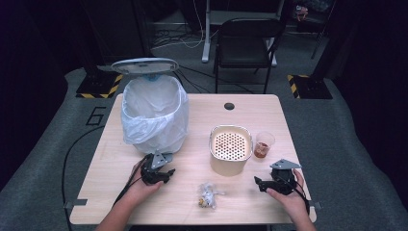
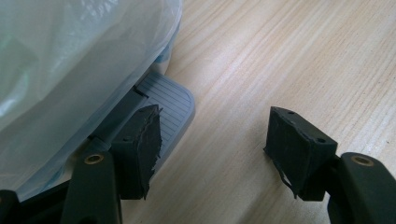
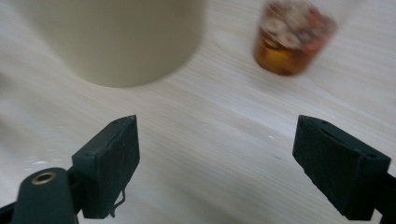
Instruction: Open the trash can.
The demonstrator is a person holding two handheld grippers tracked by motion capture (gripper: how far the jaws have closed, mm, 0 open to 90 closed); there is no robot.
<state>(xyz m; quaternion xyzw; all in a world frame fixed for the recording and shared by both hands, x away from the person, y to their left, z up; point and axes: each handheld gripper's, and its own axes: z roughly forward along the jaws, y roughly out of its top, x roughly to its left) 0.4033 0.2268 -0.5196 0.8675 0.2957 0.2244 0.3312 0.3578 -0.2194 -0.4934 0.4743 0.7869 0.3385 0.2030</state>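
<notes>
My left gripper (image 1: 161, 169) (image 2: 215, 135) rests on the wooden table (image 1: 269, 115) right in front of a white pedal bin (image 1: 154, 113) lined with a translucent bag, lid (image 1: 144, 65) raised. Its jaws are open and bare, the left fingertip (image 2: 144, 140) over the edge of the bin's grey ribbed pedal (image 2: 170, 100). My right gripper (image 1: 269, 183) (image 3: 215, 140) hovers at the table's front right, jaws wide open with nothing between them. Ahead of it stand a cream pot (image 1: 230, 149) (image 3: 116, 37) with a perforated insert and a clear cup (image 1: 263, 144) (image 3: 292, 37) of brown liquid with pieces in it.
A crumpled clear wrapper (image 1: 208, 195) with small scraps lies near the front edge between the hands. A black folding chair (image 1: 245, 38) stands beyond the table's far edge. Bare wood runs across the far right of the table, where there is a cable hole (image 1: 229, 106).
</notes>
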